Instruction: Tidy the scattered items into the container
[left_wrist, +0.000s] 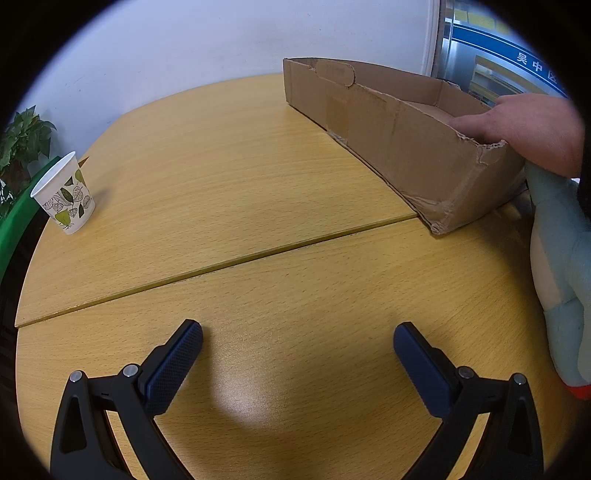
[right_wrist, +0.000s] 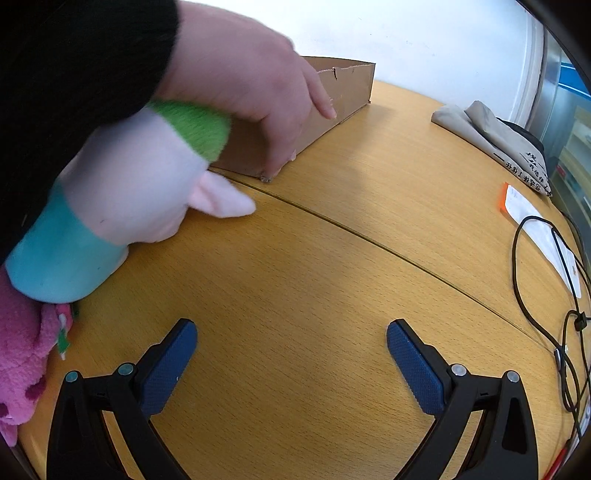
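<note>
A shallow open cardboard box (left_wrist: 391, 129) lies on the wooden table at the far right; it also shows in the right wrist view (right_wrist: 347, 92). A bare hand (left_wrist: 517, 125) grips its near corner, also seen in the right wrist view (right_wrist: 251, 81). A pale blue plush toy (left_wrist: 565, 258) lies right of my left gripper. In the right wrist view a white, teal and green plush toy (right_wrist: 122, 192) and a pink plush toy (right_wrist: 26, 365) lie at the left. My left gripper (left_wrist: 297, 343) is open and empty. My right gripper (right_wrist: 291, 341) is open and empty.
A leaf-patterned paper cup (left_wrist: 64, 194) stands at the table's left edge by a green plant (left_wrist: 22, 136). In the right wrist view a folded beige bag (right_wrist: 491, 133), papers (right_wrist: 535, 225) and black cables (right_wrist: 565, 317) lie at the right.
</note>
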